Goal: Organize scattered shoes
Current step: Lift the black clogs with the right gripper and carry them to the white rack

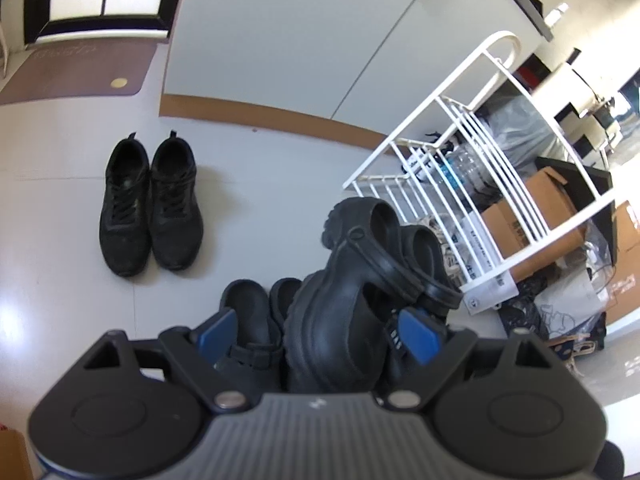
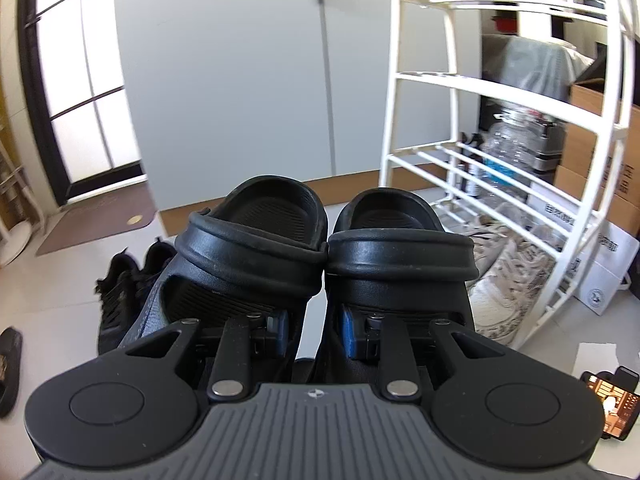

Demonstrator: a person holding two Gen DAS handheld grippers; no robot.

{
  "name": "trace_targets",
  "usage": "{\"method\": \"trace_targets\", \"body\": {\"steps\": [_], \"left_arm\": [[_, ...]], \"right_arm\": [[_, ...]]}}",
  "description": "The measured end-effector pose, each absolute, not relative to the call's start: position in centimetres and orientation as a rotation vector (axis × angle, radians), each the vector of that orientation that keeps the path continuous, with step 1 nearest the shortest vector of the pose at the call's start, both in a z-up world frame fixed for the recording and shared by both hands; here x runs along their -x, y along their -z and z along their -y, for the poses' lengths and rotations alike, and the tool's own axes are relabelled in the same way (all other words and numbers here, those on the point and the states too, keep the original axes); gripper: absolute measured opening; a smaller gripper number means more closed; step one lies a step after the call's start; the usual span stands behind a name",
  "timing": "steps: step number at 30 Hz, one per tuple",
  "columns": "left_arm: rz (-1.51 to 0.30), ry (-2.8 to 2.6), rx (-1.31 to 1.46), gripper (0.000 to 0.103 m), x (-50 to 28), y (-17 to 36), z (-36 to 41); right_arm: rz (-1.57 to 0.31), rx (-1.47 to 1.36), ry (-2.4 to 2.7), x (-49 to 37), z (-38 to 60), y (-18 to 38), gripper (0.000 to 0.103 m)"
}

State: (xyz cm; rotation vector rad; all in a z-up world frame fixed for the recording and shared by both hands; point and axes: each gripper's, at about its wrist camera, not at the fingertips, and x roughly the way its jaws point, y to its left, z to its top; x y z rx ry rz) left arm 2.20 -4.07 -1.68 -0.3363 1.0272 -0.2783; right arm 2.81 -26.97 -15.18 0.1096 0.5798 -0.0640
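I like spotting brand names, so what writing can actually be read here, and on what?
None reads clearly.
White box by the shoe rack: dark characters and a round seal, too blurred.
Cardboard box: print too small.
Doormat: faint lettering, illegible.

Clogs black all over, insoles finely ribbed; laced sneakers on the floor also black. Shoe rack white bars, a beige-grey shoe low in it; floor glossy white tile. Door mat brown with one pale round spot; gripper pads blue.
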Motion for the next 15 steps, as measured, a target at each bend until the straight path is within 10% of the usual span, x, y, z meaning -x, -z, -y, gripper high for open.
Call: {"method": "trace_targets", "body": {"steps": [15], "left_arm": [[-1.079,0.254,0.326,0.09,-3.0,3.4,3.6]], "right_arm": [[-0.612,-0.21,0.197,-7.8,33.8,15.9,0.028]]}}
